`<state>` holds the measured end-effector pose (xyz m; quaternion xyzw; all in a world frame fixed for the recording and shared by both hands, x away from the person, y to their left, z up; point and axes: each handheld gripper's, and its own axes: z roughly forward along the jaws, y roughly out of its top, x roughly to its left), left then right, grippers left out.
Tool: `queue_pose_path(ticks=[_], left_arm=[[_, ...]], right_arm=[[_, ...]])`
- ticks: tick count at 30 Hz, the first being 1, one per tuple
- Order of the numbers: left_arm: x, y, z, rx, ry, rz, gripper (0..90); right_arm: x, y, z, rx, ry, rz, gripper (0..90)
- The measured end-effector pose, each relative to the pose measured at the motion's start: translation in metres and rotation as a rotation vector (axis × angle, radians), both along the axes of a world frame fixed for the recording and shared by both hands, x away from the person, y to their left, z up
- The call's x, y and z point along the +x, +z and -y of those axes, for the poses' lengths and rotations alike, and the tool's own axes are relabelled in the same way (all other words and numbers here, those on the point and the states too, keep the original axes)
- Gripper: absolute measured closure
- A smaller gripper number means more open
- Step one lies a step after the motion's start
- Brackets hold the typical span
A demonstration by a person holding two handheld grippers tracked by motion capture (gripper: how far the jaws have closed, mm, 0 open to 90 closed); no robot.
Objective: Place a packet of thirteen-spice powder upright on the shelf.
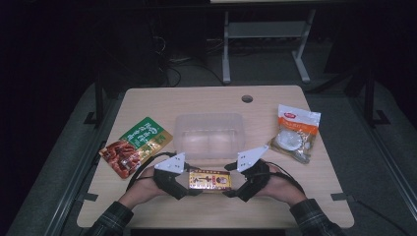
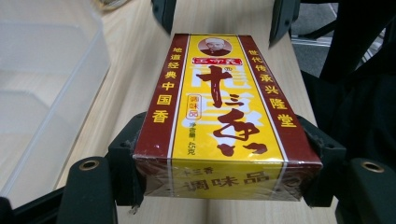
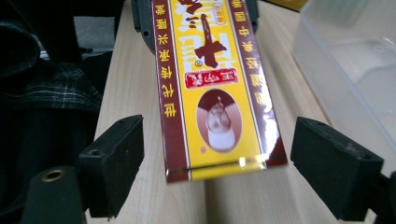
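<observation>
One yellow-and-maroon seasoning box (image 2: pixel 219 121) lies just in front of the single clear plastic tub (image 1: pixel 209 133). The left gripper (image 1: pixel 189 183) pinches its near end; the right gripper (image 3: pixel 217 163) is spread wide around the other end, not touching. Two snack packets flank the tub.
</observation>
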<state>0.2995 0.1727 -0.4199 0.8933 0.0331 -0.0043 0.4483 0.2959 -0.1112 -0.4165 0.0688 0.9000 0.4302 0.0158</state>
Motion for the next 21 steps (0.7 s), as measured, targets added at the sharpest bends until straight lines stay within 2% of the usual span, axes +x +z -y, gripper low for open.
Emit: queue_pose_path(ticks=[1, 2, 4, 5, 6, 7, 8, 9, 11, 12, 13, 14, 15, 17, 18, 21], left_arm=[[0.000, 0.000, -0.001, 0.004, 0.006, -0.004, 31.6], [0.001, 0.000, -0.003, 0.005, 0.012, -0.005, 31.6], [0.002, 0.000, -0.006, 0.004, 0.020, -0.005, 31.6], [0.002, 0.000, -0.007, 0.000, 0.026, -0.007, 31.6], [0.003, 0.001, -0.011, -0.004, 0.035, -0.008, 31.6], [0.003, 0.001, -0.011, -0.004, 0.035, -0.008, 31.6], [0.004, 0.002, -0.013, -0.008, 0.046, -0.012, 31.7], [0.005, 0.003, -0.014, -0.009, 0.046, -0.005, 31.7], [0.006, 0.005, -0.016, -0.016, 0.057, -0.005, 31.7], [0.007, 0.006, -0.018, -0.021, 0.062, -0.006, 31.6], [0.007, 0.006, -0.018, -0.021, 0.062, -0.006, 31.6], [0.008, 0.008, -0.019, -0.024, 0.068, -0.008, 31.6], [0.009, 0.008, -0.019, -0.028, 0.071, -0.005, 31.6], [0.011, 0.009, -0.020, -0.032, 0.072, -0.006, 31.7], [0.012, 0.010, -0.020, -0.029, 0.075, -0.009, 31.7], [0.013, 0.012, -0.020, -0.020, 0.078, -0.006, 31.7]], right_arm=[[0.000, 0.000, 0.000, 0.000, 0.000, 0.000, 16.2], [-0.001, 0.001, 0.005, 0.007, -0.025, 0.013, 15.2], [-0.002, 0.003, 0.008, 0.022, -0.061, -0.004, 14.2], [-0.002, 0.003, 0.008, 0.022, -0.061, -0.004, 14.2], [-0.004, 0.003, 0.013, 0.022, -0.085, -0.004, 14.4], [-0.004, 0.003, 0.016, 0.014, -0.092, 0.012, 14.6], [-0.007, 0.001, 0.020, 0.009, -0.121, -0.001, 14.6], [-0.007, 0.001, 0.020, 0.009, -0.121, -0.001, 14.6], [-0.011, -0.002, 0.029, 0.011, -0.162, 0.003, 15.6], [-0.017, -0.006, 0.038, 0.015, -0.225, -0.028, 16.0], [-0.017, -0.006, 0.038, 0.015, -0.225, -0.028, 16.0], [-0.022, -0.012, 0.047, 0.000, -0.261, -0.045, 16.0], [-0.022, -0.012, 0.047, 0.000, -0.261, -0.045, 16.0], [-0.028, -0.016, 0.055, -0.012, -0.302, -0.042, 16.0], [-0.033, -0.021, 0.062, -0.022, -0.349, -0.043, 16.0], [-0.037, -0.025, 0.068, -0.035, -0.380, -0.047, 15.9]])
